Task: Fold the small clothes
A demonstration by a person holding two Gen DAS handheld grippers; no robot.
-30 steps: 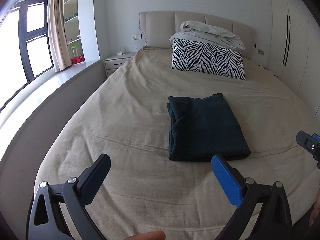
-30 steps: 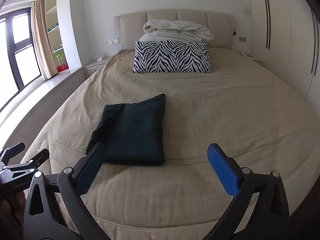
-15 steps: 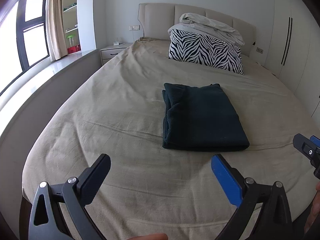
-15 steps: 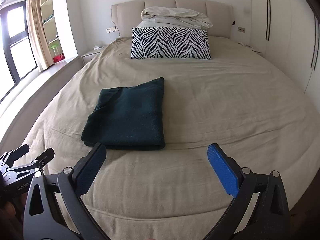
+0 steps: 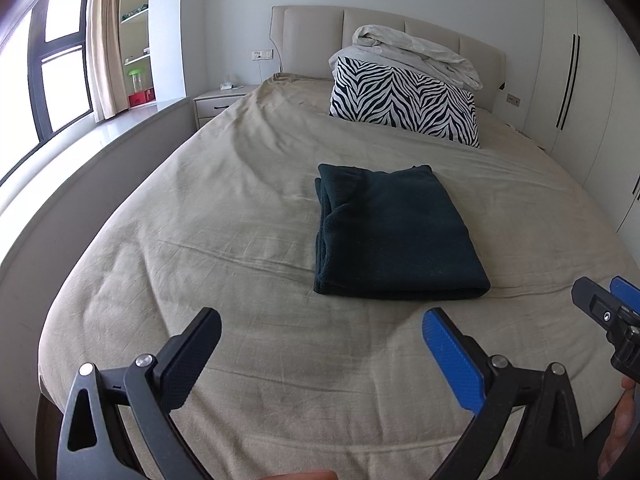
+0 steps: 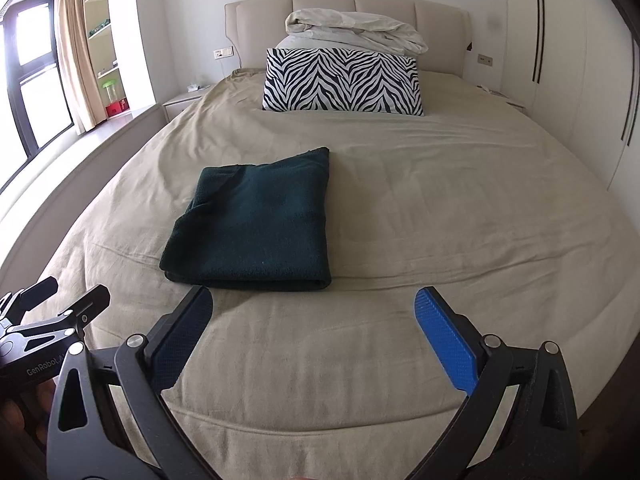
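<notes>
A dark green garment (image 5: 392, 232) lies folded into a neat rectangle on the beige bed; it also shows in the right wrist view (image 6: 256, 224). My left gripper (image 5: 320, 344) is open and empty, held above the bed's near end, short of the garment. My right gripper (image 6: 312, 328) is open and empty, also short of the garment and to its right. The right gripper's tips show at the right edge of the left wrist view (image 5: 604, 312). The left gripper shows at the left edge of the right wrist view (image 6: 52, 308).
The beige bed sheet (image 6: 440, 200) spreads all around the garment. A zebra-print pillow (image 6: 344, 80) and a crumpled white duvet (image 6: 352, 30) sit at the headboard. A nightstand (image 5: 220, 100) and a window are on the left, white wardrobes (image 6: 560, 60) on the right.
Both grippers have pulled back and risen from the bed, so the folded garment looks farther away. The garment has not moved. Both grippers stay open.
</notes>
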